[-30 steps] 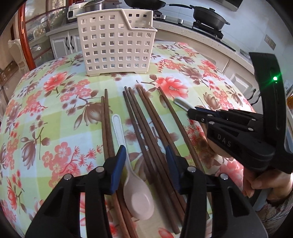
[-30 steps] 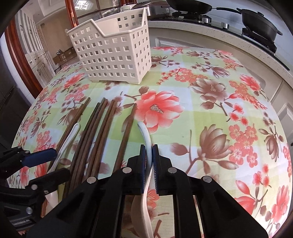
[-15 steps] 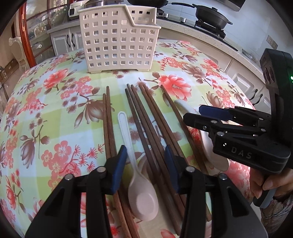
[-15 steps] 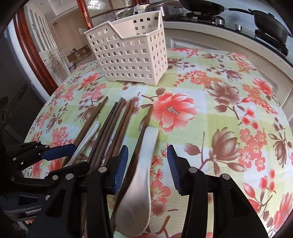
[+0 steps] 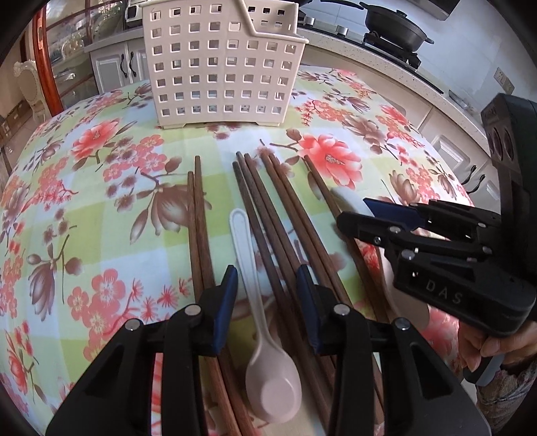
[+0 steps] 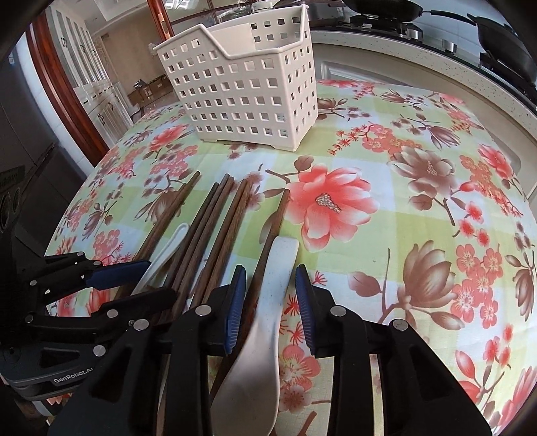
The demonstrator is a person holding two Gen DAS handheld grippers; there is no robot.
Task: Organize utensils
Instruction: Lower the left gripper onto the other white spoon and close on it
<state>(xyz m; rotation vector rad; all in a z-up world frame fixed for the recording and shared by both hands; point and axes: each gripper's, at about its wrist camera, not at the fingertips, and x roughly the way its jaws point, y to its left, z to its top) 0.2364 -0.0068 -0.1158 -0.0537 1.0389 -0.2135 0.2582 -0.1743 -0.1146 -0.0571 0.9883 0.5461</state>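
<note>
Several brown chopsticks [image 5: 268, 214] lie side by side on the floral tablecloth [image 5: 100, 208], in front of a white perforated basket [image 5: 218, 67]. My left gripper [image 5: 267, 291] straddles the pink spoon [image 5: 273, 392] and a few dark chopsticks; its jaws are closing, and the pads stand clear of the spoon. In the right wrist view my right gripper [image 6: 270, 295] is closing around the handle of a white spoon [image 6: 268, 318], with small gaps at the pads. The basket [image 6: 248, 94] stands beyond it. The left gripper [image 6: 157, 281] shows at the left, over the pink spoon's handle [image 6: 171, 241].
A counter with a stove and black pans [image 5: 392, 26] runs behind the table. White cabinets [image 5: 110, 70] and a wooden door frame [image 6: 63, 97] are at the left. The right gripper [image 5: 355, 214], held by a hand [image 5: 486, 345], sits at the right in the left wrist view.
The right gripper, shut on the white spoon's handle a second ago, opened wide and has since narrowed around it. The spoon now lies flat. The left jaws have narrowed slightly.
</note>
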